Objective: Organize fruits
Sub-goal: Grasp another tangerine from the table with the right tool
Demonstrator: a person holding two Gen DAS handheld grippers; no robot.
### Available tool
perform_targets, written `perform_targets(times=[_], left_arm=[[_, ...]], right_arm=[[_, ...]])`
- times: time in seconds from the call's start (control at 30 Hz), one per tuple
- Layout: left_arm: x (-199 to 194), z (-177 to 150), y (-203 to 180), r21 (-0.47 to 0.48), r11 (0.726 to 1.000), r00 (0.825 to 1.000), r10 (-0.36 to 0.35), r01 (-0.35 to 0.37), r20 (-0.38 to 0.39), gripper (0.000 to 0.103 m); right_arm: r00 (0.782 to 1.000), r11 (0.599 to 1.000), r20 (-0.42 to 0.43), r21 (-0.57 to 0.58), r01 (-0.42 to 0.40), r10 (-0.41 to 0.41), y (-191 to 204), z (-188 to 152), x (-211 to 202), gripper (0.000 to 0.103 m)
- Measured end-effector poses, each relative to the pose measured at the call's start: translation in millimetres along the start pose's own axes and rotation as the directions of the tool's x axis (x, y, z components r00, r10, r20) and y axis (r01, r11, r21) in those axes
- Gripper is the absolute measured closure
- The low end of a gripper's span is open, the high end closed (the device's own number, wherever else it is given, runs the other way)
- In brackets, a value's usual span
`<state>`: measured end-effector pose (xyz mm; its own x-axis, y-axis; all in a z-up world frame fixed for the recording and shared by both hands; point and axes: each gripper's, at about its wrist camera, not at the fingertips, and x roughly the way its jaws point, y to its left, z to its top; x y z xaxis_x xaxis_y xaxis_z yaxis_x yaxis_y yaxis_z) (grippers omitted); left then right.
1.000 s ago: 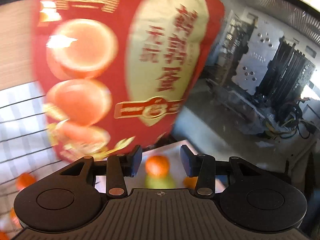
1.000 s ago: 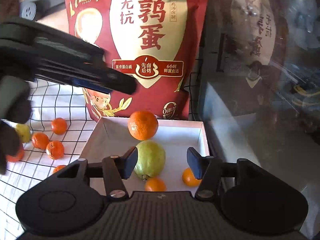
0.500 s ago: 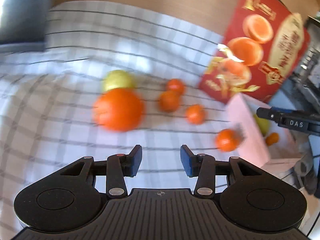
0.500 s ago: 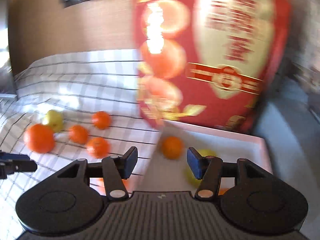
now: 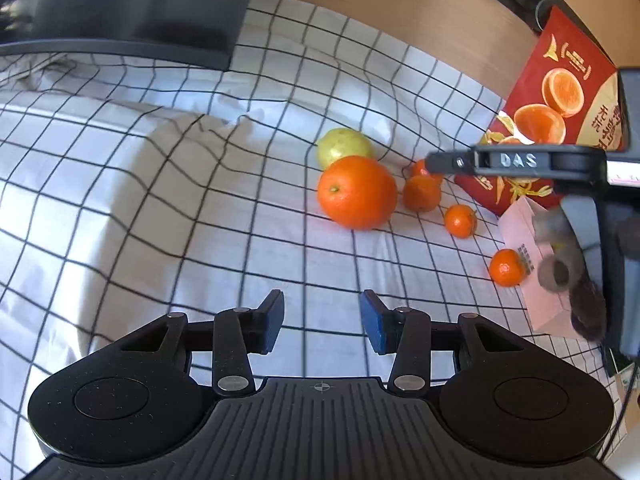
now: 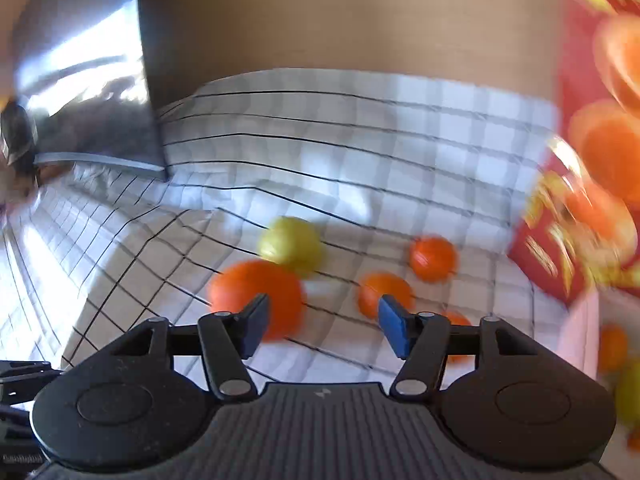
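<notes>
Checked cloth (image 5: 200, 200); white box (image 6: 580, 332) holds small orange (image 6: 612, 348), green fruit (image 6: 630, 396).

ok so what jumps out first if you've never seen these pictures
A big round orange lies mid-cloth on the white black-checked tablecloth, with a yellow-green pear-like fruit touching it behind. Small mandarins trail right toward a red snack bag standing at the cloth's right edge.
</notes>
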<state>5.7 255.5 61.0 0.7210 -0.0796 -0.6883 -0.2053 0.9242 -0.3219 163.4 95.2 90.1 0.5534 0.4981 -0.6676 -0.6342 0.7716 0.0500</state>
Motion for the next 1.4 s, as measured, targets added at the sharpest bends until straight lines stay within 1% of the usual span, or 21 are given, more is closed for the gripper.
perform_targets(times=[0.07, 0.1, 0.17, 0.23, 0.33, 0.43, 0.5, 0.6, 0.67, 0.8, 0.87, 1.0, 1.13, 1.23, 1.3, 1.4], left_arm=[[-2.3, -0.7, 6.3, -0.016, 1.0, 1.0, 0.002, -0.002, 0.004, 0.056], [-2.9, -0.9, 9.3, -0.025, 1.0, 1.0, 0.003, -0.003, 0.004, 0.056], [-2.3, -0.6, 13.4, -0.035, 0.999, 1.0, 0.002, -0.002, -0.001, 0.056], [-3.0, -0.6, 15.0, -0.03, 1.0, 1.0, 0.004, -0.004, -0.004, 0.056], [-5.2, 0.1, 16.2, -0.022, 1.0, 1.0, 0.003, -0.003, -0.011, 0.056], [-6.5, 0.3, 15.8, -0.009, 1.0, 1.0, 0.0, 0.0, -0.018, 0.056], [-5.6, 0.6, 15.3, -0.003, 1.0, 1.0, -0.004, 0.004, -0.027, 0.056], [-3.5, 0.4, 12.7, 0.011, 1.0, 0.999, -0.01, 0.011, -0.039, 0.056], [-1.4, 0.3, 10.4, 0.022, 1.0, 0.999, -0.017, 0.018, -0.049, 0.056], [3.0, -0.3, 5.2, 0.039, 0.999, 0.997, -0.029, 0.032, -0.064, 0.056], [6.1, -1.2, 1.7, 0.044, 0.998, 0.997, -0.038, 0.041, -0.073, 0.056], [11.2, -3.8, -7.3, 0.059, 0.996, 0.995, -0.058, 0.064, -0.087, 0.056], [15.8, -6.7, -21.2, 0.083, 0.992, 0.992, -0.084, 0.092, -0.1, 0.056], [18.6, -8.9, -33.1, 0.106, 0.987, 0.988, -0.105, 0.117, -0.11, 0.056], [20.8, -10.9, -41.8, 0.123, 0.983, 0.986, -0.121, 0.135, -0.119, 0.056], [24.5, -12.4, -58.5, 0.167, 0.971, 0.979, -0.151, 0.173, -0.135, 0.056]], right_arm=[[0.999, 0.998, 0.027, -0.048, 0.037, -0.036, 11.8, 5.6, 4.5, 0.042], [0.998, 0.997, 0.029, -0.043, 0.06, -0.059, 11.5, 8.1, 9.1, 0.041], [0.993, 0.993, 0.013, 0.0, 0.116, -0.116, -2.6, 13.6, 24.3, 0.041], [0.989, 0.989, -0.036, 0.05, 0.142, -0.14, -19.8, 15.4, 42.7, 0.042], [0.985, 0.981, -0.096, 0.124, 0.151, -0.14, -38.8, 11.3, 66.4, 0.045], [0.985, 0.975, -0.117, 0.171, 0.144, -0.125, -47.0, 8.3, 78.0, 0.046], [0.985, 0.975, -0.131, 0.176, 0.137, -0.115, -48.3, 6.0, 85.1, 0.047], [0.981, 0.978, -0.16, 0.158, 0.136, -0.111, -46.0, 3.5, 92.8, 0.055], [0.98, 0.98, -0.16, 0.141, 0.14, -0.117, -43.8, 1.9, 94.5, 0.055], [0.982, 0.976, -0.165, 0.178, 0.127, -0.097, -45.0, -1.8, 80.1, 0.056], [0.987, 0.979, -0.142, 0.177, 0.105, -0.08, -43.6, -5.8, 62.0, 0.056], [0.991, 0.984, -0.101, 0.144, 0.1, -0.086, -38.3, -19.1, 21.1, 0.056], [0.994, 0.984, -0.089, 0.161, 0.073, -0.06, -35.9, -42.7, -18.4, 0.056], [0.994, 0.976, -0.098, 0.204, 0.069, -0.05, -31.7, -66.1, -41.7, 0.056], [0.992, 0.971, -0.111, 0.225, 0.085, -0.061, -28.0, -84.2, -54.1, 0.056], [0.985, 0.966, -0.133, 0.218, 0.139, -0.112, -20.8, -113.2, -70.4, 0.056]])
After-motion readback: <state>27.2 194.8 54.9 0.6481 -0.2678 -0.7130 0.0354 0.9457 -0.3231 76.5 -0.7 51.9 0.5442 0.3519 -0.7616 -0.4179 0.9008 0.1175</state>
